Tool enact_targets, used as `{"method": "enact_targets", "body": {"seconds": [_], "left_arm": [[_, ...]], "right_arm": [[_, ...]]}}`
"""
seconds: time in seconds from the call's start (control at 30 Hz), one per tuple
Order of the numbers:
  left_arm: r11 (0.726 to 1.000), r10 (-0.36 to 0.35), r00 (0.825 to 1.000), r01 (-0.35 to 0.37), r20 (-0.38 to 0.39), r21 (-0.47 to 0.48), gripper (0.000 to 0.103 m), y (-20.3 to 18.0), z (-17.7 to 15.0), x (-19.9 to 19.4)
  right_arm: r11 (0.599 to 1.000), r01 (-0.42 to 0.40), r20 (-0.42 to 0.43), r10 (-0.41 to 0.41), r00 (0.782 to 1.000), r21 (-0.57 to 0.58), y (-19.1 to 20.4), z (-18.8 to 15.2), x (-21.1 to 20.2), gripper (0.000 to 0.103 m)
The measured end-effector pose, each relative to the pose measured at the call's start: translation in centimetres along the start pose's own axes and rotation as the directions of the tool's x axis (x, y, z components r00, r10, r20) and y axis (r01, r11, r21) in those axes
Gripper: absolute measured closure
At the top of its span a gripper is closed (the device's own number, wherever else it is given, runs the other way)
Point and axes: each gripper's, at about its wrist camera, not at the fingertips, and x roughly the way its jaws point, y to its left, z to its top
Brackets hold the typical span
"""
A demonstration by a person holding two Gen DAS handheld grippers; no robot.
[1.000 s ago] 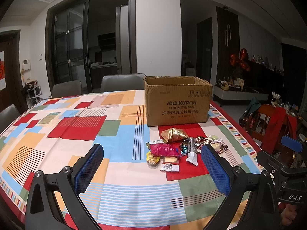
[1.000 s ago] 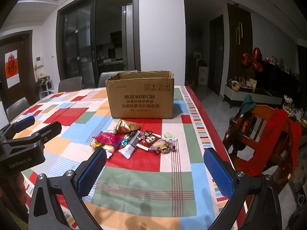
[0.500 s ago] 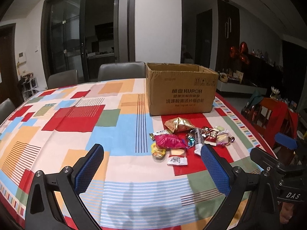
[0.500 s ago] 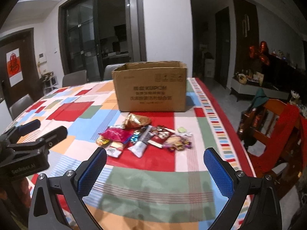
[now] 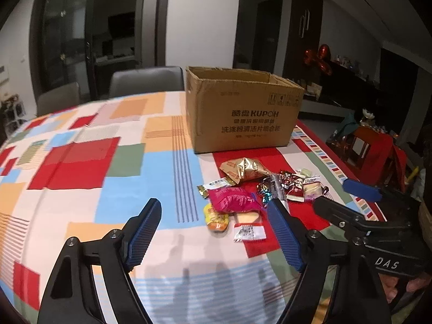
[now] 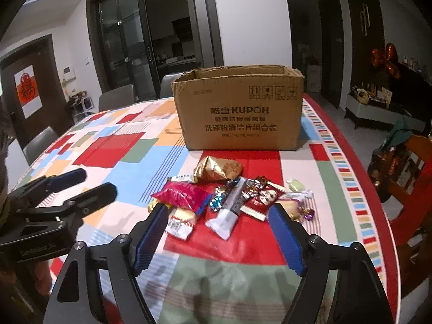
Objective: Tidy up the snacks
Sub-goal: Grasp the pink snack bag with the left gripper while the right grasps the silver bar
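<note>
An open brown cardboard box (image 5: 243,113) (image 6: 240,113) stands on the patchwork tablecloth. In front of it lies a pile of snacks: a gold packet (image 5: 244,171) (image 6: 217,168), a pink packet (image 5: 232,199) (image 6: 183,195), a silver-white bar (image 6: 229,210), a red packet (image 6: 266,195) and small sweets. My left gripper (image 5: 213,208) hovers above the pile's near left side. My right gripper (image 6: 218,210) hovers above its near middle. Both sets of jaws are closing, and their pads press on nothing. Each gripper also shows in the other's view: the right gripper (image 5: 348,202) and the left gripper (image 6: 98,181).
Grey chairs (image 5: 145,81) (image 6: 116,100) stand at the table's far side. A wooden chair draped in red cloth (image 6: 413,172) is close to the table's right edge (image 6: 378,202). Glass doors and dark cabinets line the room behind.
Both grippers have come forward and down toward the snack pile, which now looks larger and closer. The jaws of both have narrowed.
</note>
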Motion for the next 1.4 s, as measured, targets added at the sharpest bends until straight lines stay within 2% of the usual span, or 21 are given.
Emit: {"method": "enact_targets", "body": {"seconds": [0.13,0.2,0.47,0.6,0.7,1.1,1.3,1.4], "left_arm": [[0.996,-0.075,0.995,0.072,-0.062,-0.047,0.031,0.6,0.8,2.7],[0.994,-0.092,0.991,0.086,-0.093,-0.062,0.037,0.8,0.8,4.0],[0.985,-0.138,0.971,0.114,-0.196,-0.128,0.044,1.3,0.9,8.6],[0.982,-0.153,0.965,0.125,-0.211,-0.140,0.045,1.3,1.1,9.8],[0.980,-0.164,0.961,0.133,-0.222,-0.150,0.045,1.2,1.1,10.6],[0.962,-0.215,0.942,0.159,-0.259,-0.222,0.050,1.6,1.1,13.0],[0.951,-0.238,0.933,0.167,-0.270,-0.260,0.053,1.7,1.1,13.8],[0.953,-0.234,0.935,0.166,-0.267,-0.253,0.055,1.5,1.0,13.7]], "right_arm": [[0.999,-0.027,-0.026,0.028,0.999,0.041,-0.4,0.5,1.9,0.035],[0.997,-0.040,-0.048,0.043,0.998,0.065,-0.8,0.5,3.1,0.039],[0.989,-0.045,-0.131,0.064,0.989,0.141,-1.9,0.1,6.8,0.052],[0.985,-0.049,-0.164,0.077,0.983,0.166,-2.5,-0.1,8.2,0.054],[0.983,-0.050,-0.173,0.081,0.981,0.176,-2.7,-0.1,8.7,0.060],[0.984,-0.021,-0.209,0.059,0.976,0.178,-3.0,0.2,10.6,0.061],[0.988,0.004,-0.221,0.031,0.975,0.156,-3.0,0.4,11.5,0.065],[0.993,0.016,-0.229,0.012,0.973,0.117,-2.7,0.3,11.8,0.074]]}}
